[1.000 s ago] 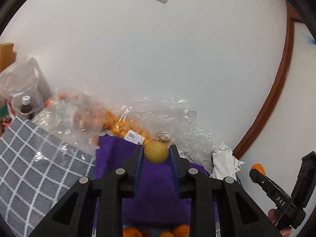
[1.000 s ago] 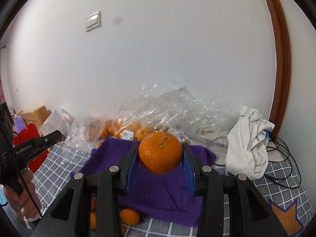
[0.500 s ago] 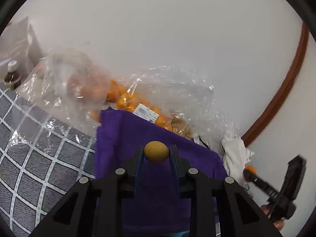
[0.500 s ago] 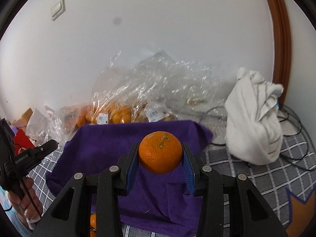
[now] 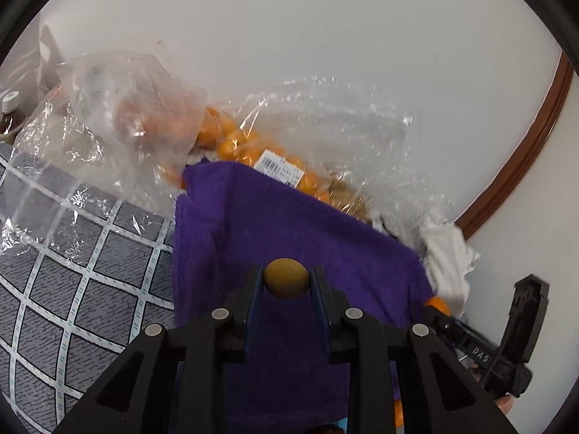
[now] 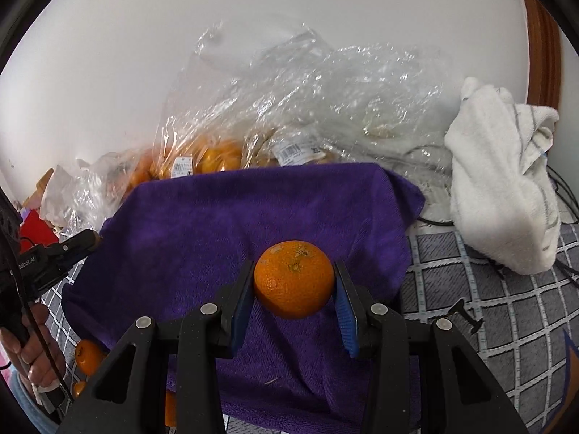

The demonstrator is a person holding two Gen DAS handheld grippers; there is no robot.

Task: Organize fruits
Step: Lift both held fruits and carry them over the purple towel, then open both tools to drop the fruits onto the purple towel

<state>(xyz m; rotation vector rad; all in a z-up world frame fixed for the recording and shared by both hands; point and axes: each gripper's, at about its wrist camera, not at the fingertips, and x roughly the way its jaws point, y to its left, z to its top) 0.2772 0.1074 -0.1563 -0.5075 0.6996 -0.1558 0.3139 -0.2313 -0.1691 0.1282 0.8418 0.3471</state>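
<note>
Between our right fingers (image 6: 241,298) sits a glossy, dimpled orange (image 6: 294,278); between the left fingers (image 5: 253,289), a matt, rough-skinned yellowish fruit (image 5: 286,277). Beneath both lies fuzzy purple cloth (image 6: 253,217); beyond it, crinkled shiny clear plastic bags (image 6: 289,101) and a white terry towel (image 6: 503,195).

Grey checked cloth (image 5: 90,264) — purple towel (image 6: 253,224), white towel (image 6: 503,195), plastic bags (image 5: 119,126) lie on it.

Bagged fruit (image 6: 217,155) blurs behind crinkled plastic (image 6: 307,83) (labels unreadable); loose oranges (image 6: 88,356) sit half hidden under the purple towel (image 6: 253,217).
</note>
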